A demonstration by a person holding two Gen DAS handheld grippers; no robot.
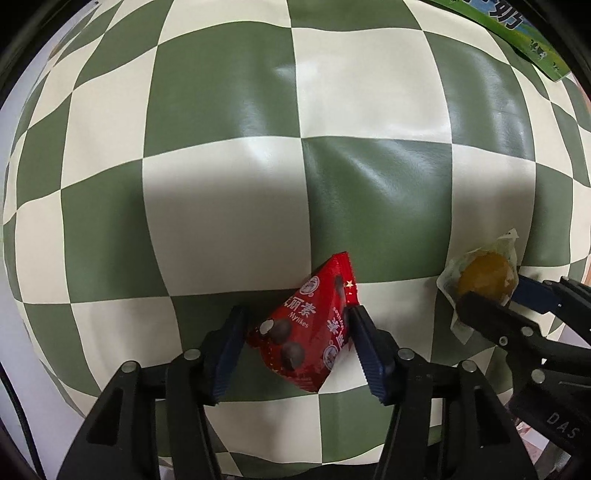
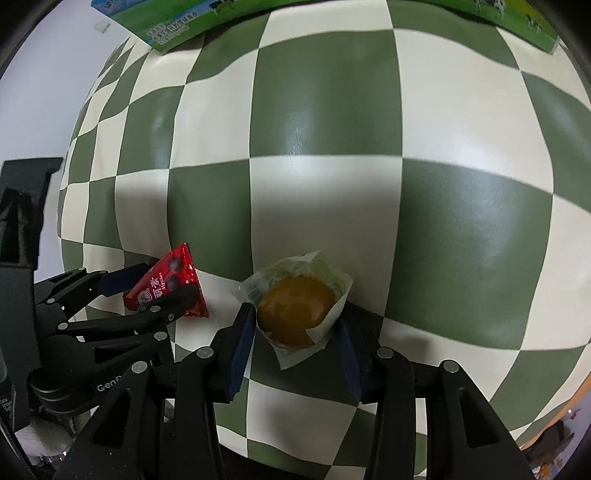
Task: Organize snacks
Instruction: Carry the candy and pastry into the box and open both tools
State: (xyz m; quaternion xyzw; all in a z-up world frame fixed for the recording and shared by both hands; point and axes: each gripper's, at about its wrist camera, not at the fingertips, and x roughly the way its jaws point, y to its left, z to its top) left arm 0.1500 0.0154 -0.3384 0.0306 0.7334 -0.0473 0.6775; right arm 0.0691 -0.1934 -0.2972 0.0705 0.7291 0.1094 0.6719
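Observation:
A red chocolate-ball snack packet (image 1: 308, 328) sits between the fingers of my left gripper (image 1: 297, 332), which is shut on it just over the checkered cloth. A round yellow-brown bun in a clear wrapper (image 2: 295, 314) sits between the fingers of my right gripper (image 2: 293, 332), which is shut on its wrapper. The two grippers are side by side. The bun also shows in the left wrist view (image 1: 484, 278), held by my right gripper (image 1: 496, 295). The red packet also shows in the right wrist view (image 2: 170, 282), held by my left gripper (image 2: 159, 288).
A green and white checkered cloth (image 1: 258, 177) covers the table. A green milk carton box (image 2: 177, 26) lies at the far edge and shows in the left wrist view (image 1: 517, 33) at top right. The table's left edge and a pale wall (image 2: 37, 92) lie to the left.

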